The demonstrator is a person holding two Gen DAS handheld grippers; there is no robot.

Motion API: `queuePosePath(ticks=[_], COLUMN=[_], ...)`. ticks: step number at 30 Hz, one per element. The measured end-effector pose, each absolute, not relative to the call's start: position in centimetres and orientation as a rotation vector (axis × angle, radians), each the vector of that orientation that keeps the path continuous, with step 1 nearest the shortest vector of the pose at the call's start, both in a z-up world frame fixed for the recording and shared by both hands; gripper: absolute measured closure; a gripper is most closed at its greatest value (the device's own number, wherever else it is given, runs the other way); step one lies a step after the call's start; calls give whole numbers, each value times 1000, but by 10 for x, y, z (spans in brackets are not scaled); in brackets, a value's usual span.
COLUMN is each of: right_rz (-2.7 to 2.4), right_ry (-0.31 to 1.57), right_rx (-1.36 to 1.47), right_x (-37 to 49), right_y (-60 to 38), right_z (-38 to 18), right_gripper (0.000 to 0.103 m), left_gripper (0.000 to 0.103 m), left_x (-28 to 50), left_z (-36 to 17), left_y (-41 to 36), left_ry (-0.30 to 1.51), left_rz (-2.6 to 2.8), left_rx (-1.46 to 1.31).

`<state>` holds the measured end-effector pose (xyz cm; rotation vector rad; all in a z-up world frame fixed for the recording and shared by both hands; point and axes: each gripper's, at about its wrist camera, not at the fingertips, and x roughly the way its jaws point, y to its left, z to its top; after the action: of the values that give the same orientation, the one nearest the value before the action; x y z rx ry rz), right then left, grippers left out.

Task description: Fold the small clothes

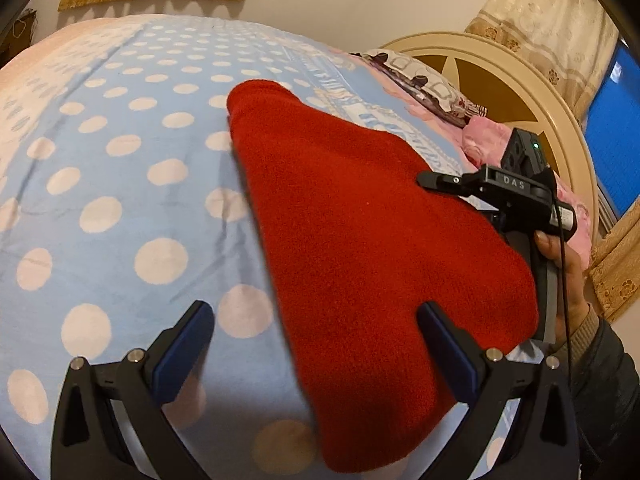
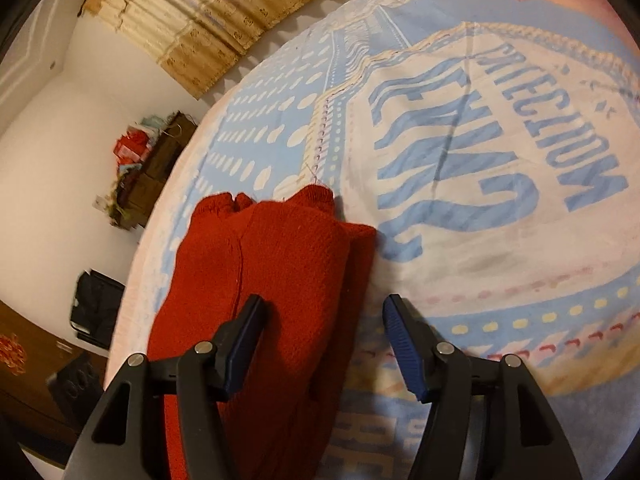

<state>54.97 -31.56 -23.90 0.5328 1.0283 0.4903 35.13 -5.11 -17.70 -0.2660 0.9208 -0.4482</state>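
The red knitted garment (image 1: 360, 240) lies on the blue spotted blanket (image 1: 120, 160) already doubled into a long, narrow bundle, running in the left wrist view from about eleven o'clock down to five. I'd judge the lengthwise folds done (the layered edges show clearly from the right wrist camera), with perhaps one crosswise fold left. The left gripper (image 1: 316, 344) hangs over the near end, jaws spread wide, one pad over the cloth, pinching nothing. The right gripper (image 2: 324, 340), at three o'clock in the left wrist view, is partly open over the garment's edge, empty too.
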Motion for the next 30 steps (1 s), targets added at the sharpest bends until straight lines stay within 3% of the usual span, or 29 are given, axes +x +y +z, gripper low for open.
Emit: queuePosePath(ticks=[9, 11, 15, 22, 30], right_rz=[568, 588, 621, 600, 540], right_ry=[1033, 1030, 1017, 987, 947], right_rx=[545, 543, 497, 449, 347], right_x=[560, 561, 558, 553, 545], right_y=[-307, -305, -295, -285, -270], right_z=[-242, -243, -243, -239, -228], right_gripper=[41, 44, 62, 71, 74], left_gripper=[0, 0, 0, 0, 20], left_x=[356, 355, 355, 357, 352], left_z=[-178, -178, -178, -177, -171], left_y=[-60, -61, -63, -65, -73], left_ry=[917, 916, 912, 904, 884], left_rz=[-449, -445, -434, -425, -461], left_rx=[-253, -250, -235, -212, -168])
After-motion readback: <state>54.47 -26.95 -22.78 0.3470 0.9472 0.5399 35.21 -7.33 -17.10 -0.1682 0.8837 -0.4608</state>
